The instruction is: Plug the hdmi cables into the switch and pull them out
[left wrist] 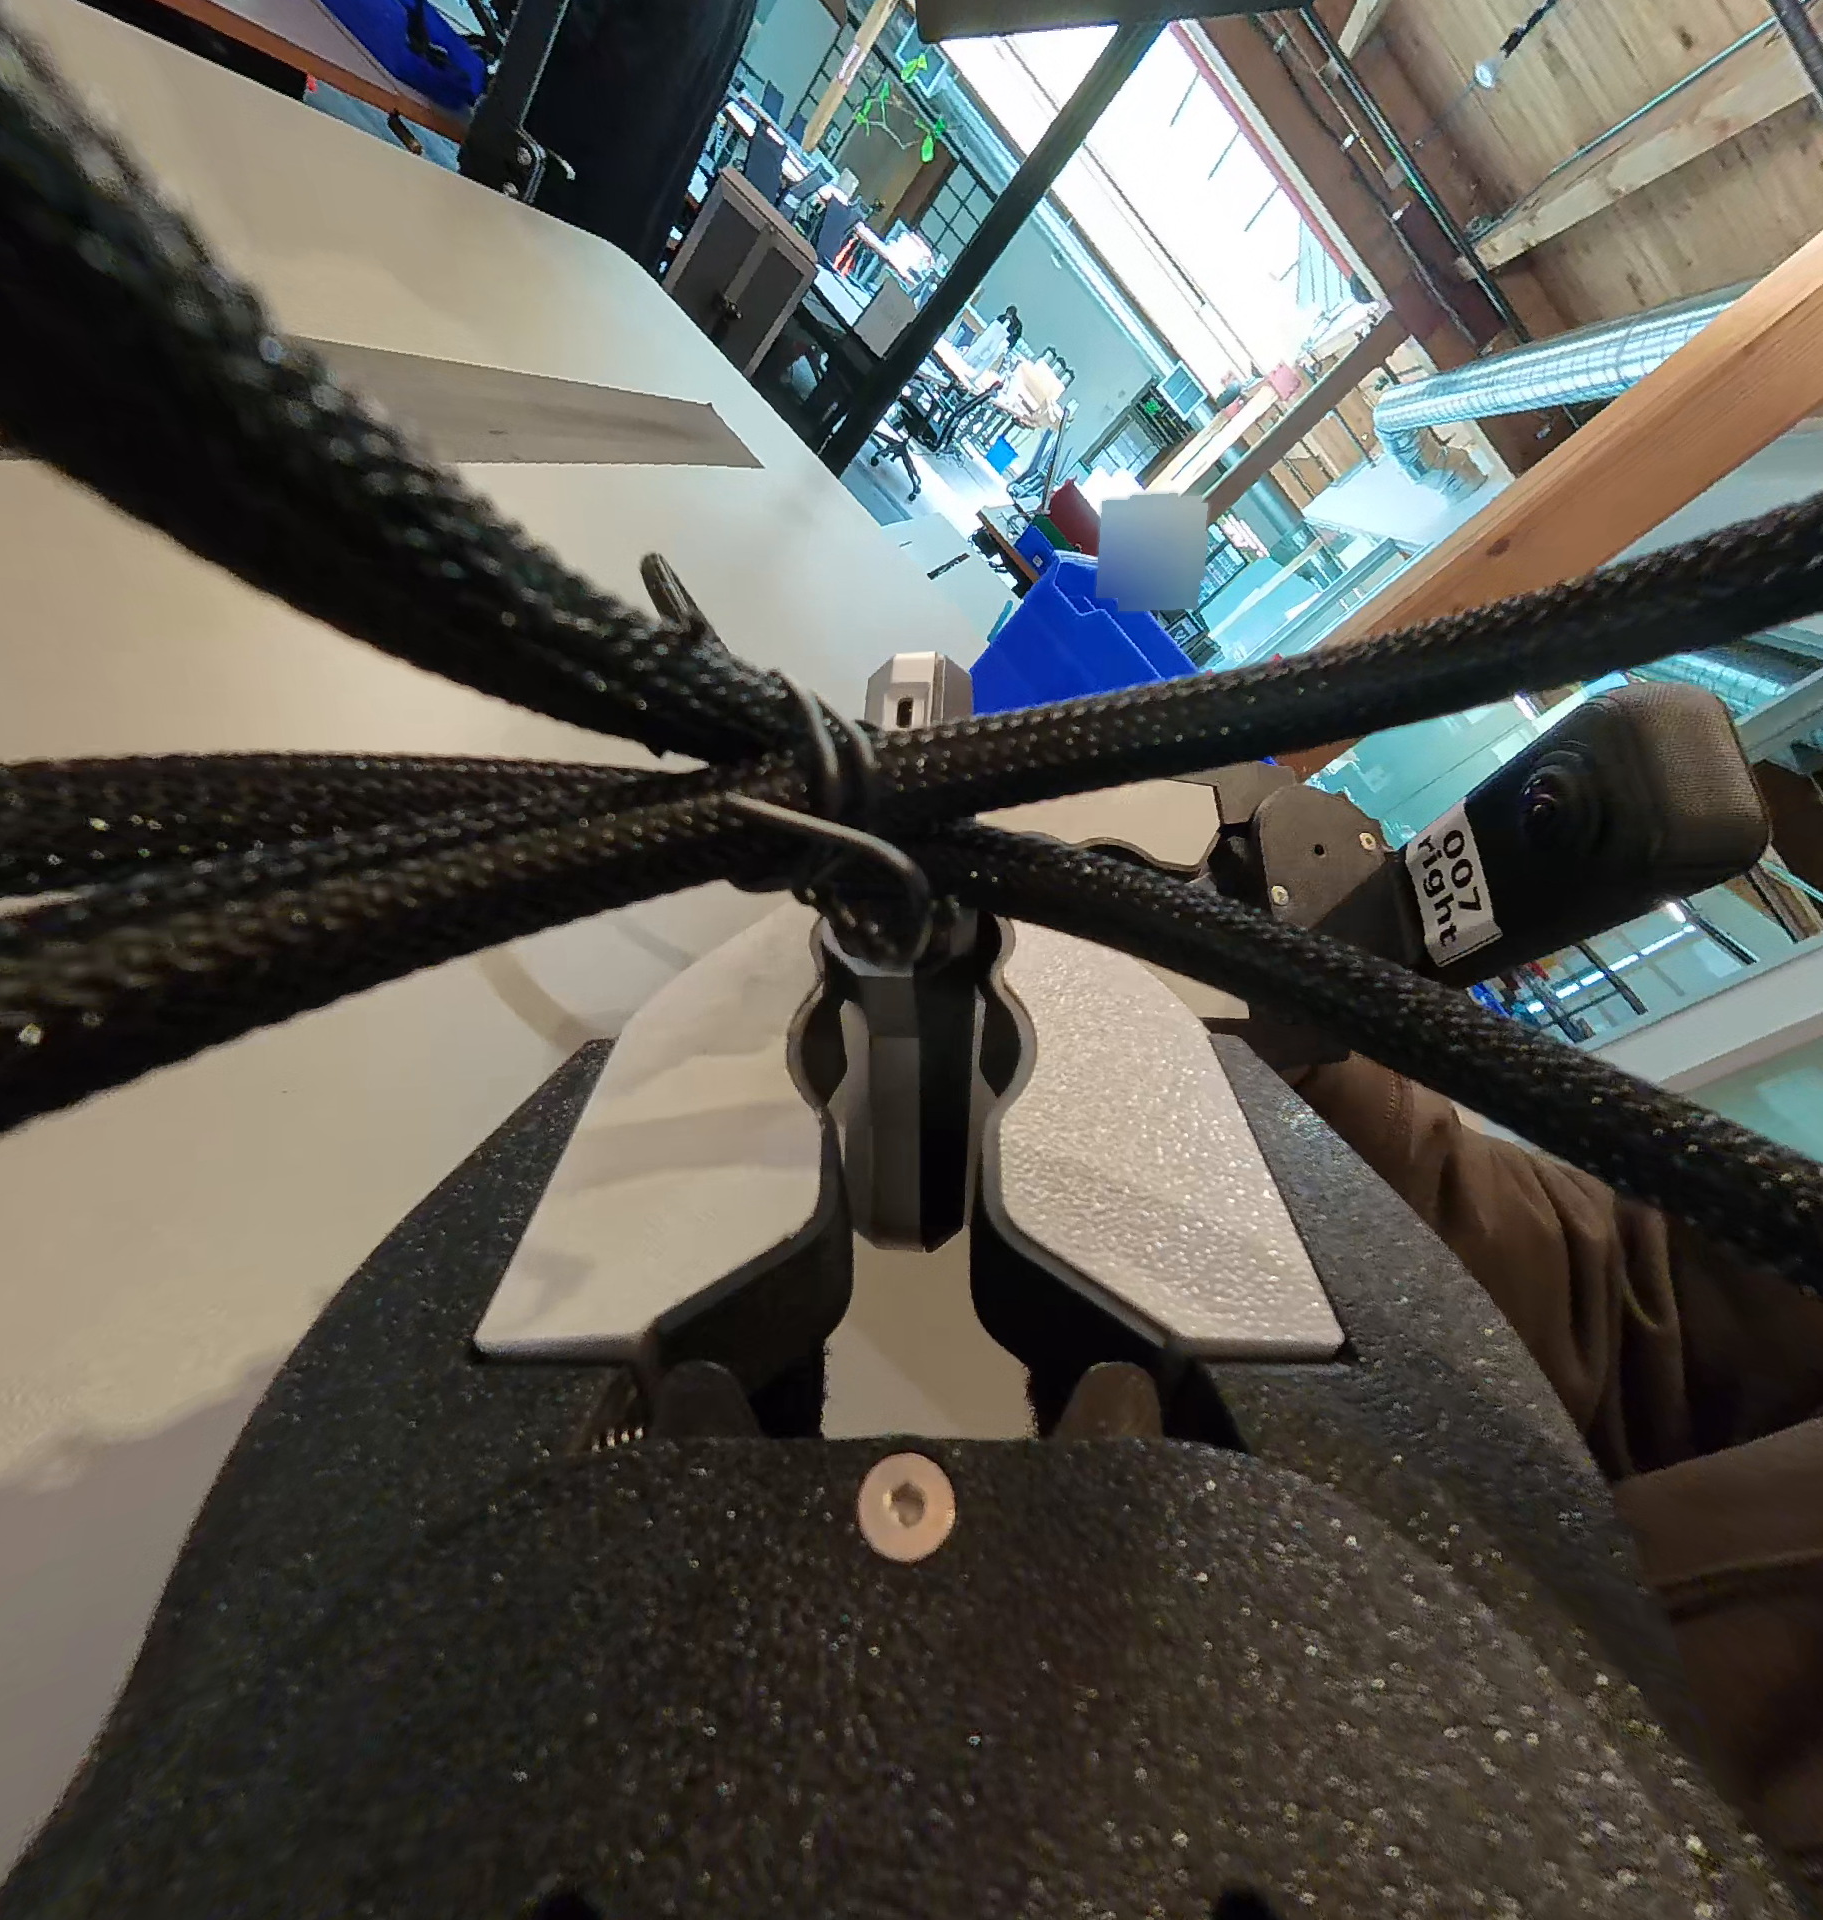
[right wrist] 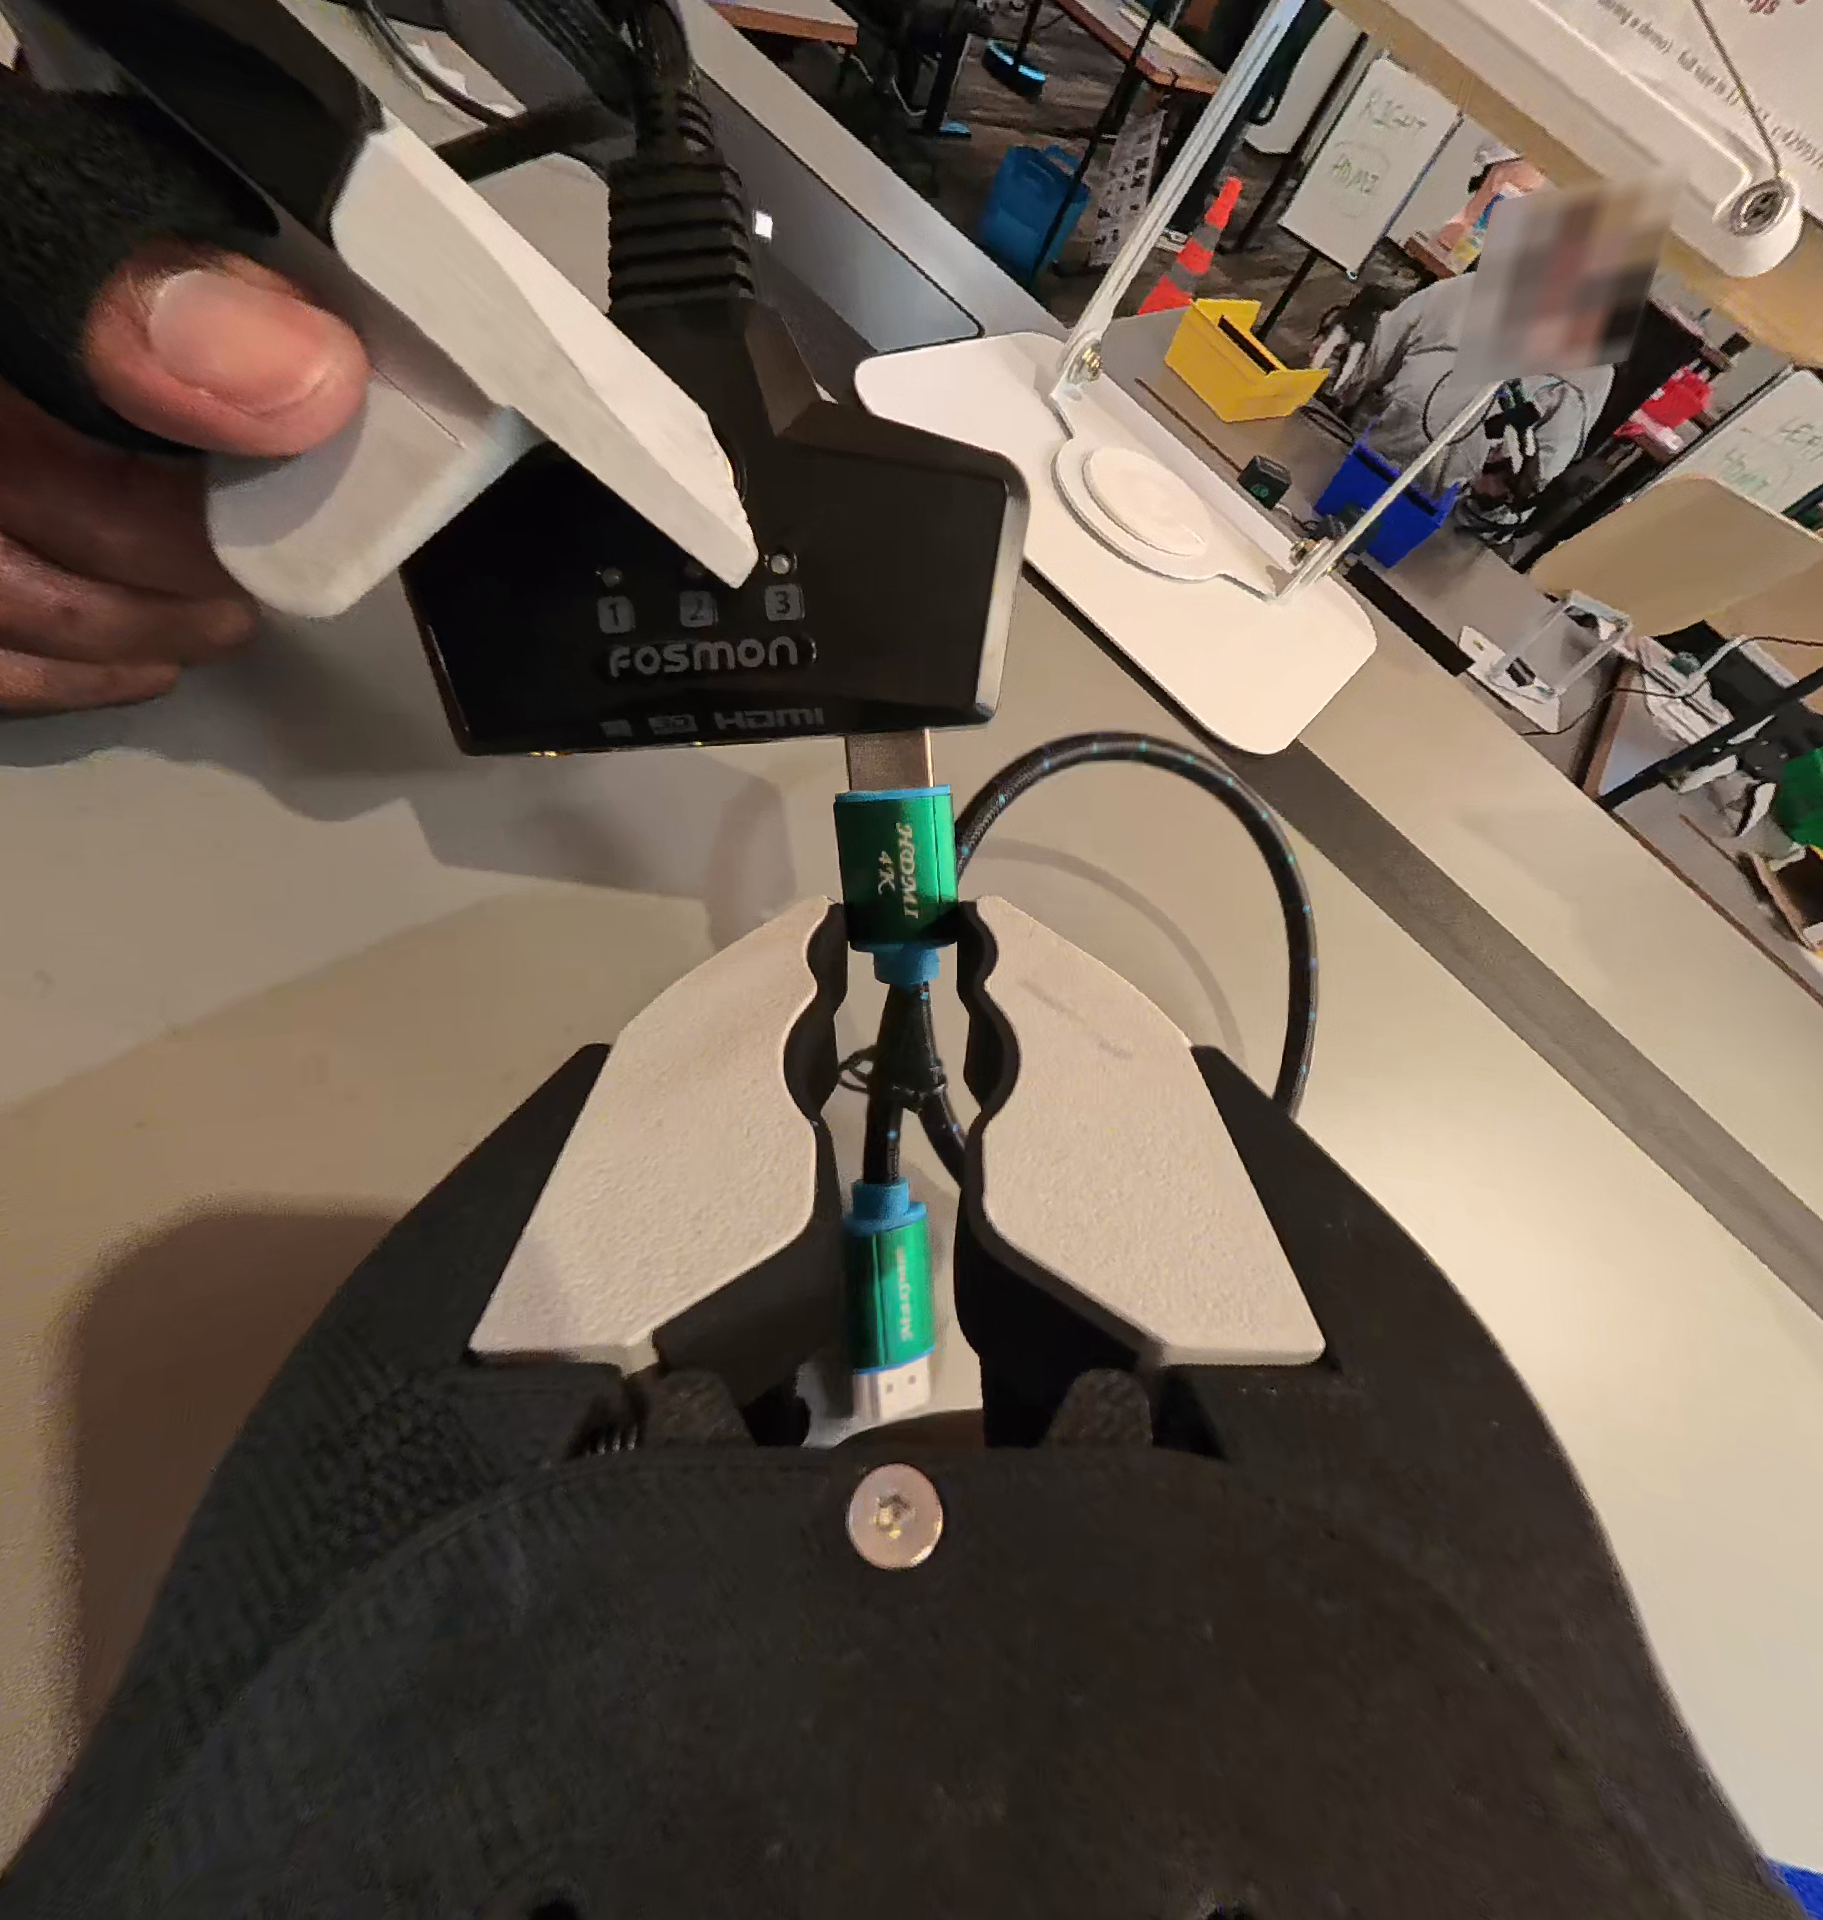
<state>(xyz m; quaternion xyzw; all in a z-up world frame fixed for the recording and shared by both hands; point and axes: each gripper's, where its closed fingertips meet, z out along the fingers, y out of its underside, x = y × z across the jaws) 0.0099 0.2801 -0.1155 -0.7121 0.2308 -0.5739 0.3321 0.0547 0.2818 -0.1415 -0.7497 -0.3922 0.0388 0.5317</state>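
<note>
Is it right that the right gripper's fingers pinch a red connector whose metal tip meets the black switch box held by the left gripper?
Not quite: the connector in the right gripper is green, not red, as the right wrist view shows. Its metal tip does meet the black switch box, which the left gripper holds.

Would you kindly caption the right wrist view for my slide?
Right gripper grips a green plug, its metal tip at a black switch box held by the left gripper.

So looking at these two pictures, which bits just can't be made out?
- Left wrist view: the black braided cables cross the frame and hide the tips of the left gripper and the top of the dark box it clamps.
- Right wrist view: the metal tip of the green plug is partly sunk in the glossy black switch box; how deep it goes is hidden.
- Right wrist view: the background person is blurred.
</note>
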